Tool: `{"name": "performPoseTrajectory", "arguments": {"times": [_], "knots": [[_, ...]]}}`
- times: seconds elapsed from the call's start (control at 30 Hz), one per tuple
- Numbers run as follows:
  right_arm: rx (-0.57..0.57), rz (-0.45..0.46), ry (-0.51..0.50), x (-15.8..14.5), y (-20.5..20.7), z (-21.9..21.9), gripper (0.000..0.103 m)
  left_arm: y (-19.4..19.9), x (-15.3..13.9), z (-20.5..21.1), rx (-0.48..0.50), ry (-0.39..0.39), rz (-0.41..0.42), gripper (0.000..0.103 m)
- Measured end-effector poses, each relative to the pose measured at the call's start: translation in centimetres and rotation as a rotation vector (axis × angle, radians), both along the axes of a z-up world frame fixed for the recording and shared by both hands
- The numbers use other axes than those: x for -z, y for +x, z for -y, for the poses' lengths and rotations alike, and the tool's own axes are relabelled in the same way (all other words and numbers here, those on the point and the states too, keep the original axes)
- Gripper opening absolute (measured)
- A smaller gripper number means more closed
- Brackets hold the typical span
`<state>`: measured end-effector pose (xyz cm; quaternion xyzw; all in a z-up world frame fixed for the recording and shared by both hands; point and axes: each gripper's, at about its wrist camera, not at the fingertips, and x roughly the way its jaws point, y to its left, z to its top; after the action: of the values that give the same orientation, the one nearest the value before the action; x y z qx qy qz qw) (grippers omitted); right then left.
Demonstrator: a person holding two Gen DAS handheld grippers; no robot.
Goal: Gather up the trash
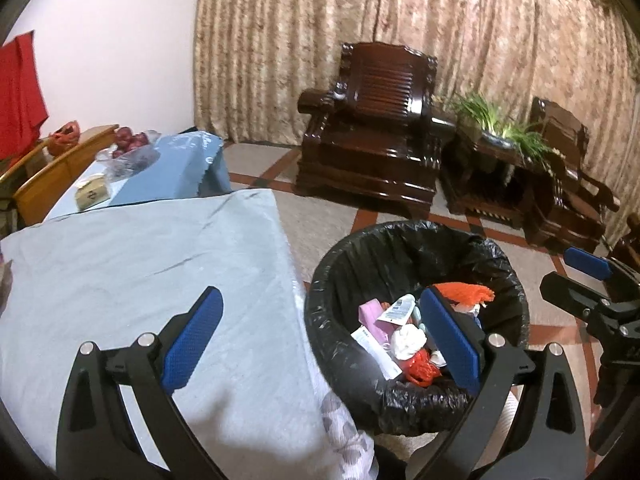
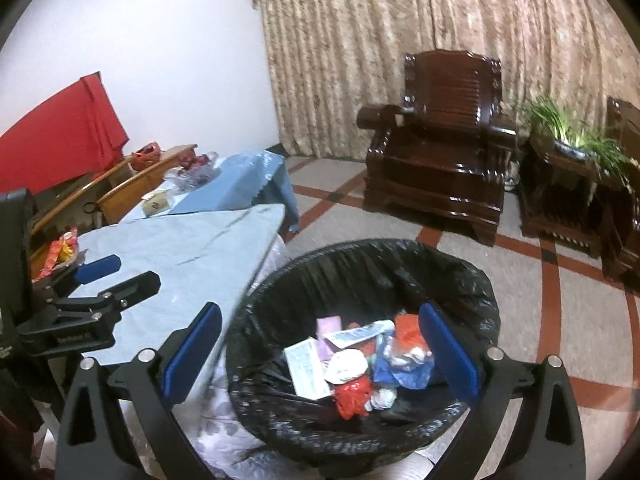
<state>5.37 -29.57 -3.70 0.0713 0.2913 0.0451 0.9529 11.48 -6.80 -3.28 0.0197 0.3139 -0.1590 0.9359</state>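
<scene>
The left gripper (image 1: 320,340) has its fingers wide apart and empty; the right gripper (image 2: 320,350) also stands spread with nothing between its pads; the trash (image 2: 352,356) (wrappers, crumpled paper) lies below in the black-lined bin (image 2: 360,264), beside the table (image 1: 140,260).

You have one bin (image 2: 360,280), lined with one black bag (image 1: 400,256); the trash inside is heaped, so you cannot count it exactly, though one white tube (image 2: 360,334) and one crumpled white wad (image 1: 408,340) stand out. You see two dark wooden armchairs (image 1: 372,136), one potted plant (image 1: 500,128), two counters (image 1: 140,264) and one red cloth (image 2: 68,132).
</scene>
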Motion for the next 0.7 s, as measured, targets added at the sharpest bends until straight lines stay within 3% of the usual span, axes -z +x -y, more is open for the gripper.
{"name": "performPoseTrajectory", "arguments": {"times": [0.37,0.7], "knots": [[-0.022,0.064,-0.024,-3.4,-2.2,-2.2,0.097,-4.2,-3.8,-2.0,-0.029,-0.016,0.085,0.097],[-0.053,0.103,-0.052,-4.9,-3.2,-3.5,0.097,-6.3,-5.5,-2.4,-0.031,-0.029,0.139,0.097]]}}
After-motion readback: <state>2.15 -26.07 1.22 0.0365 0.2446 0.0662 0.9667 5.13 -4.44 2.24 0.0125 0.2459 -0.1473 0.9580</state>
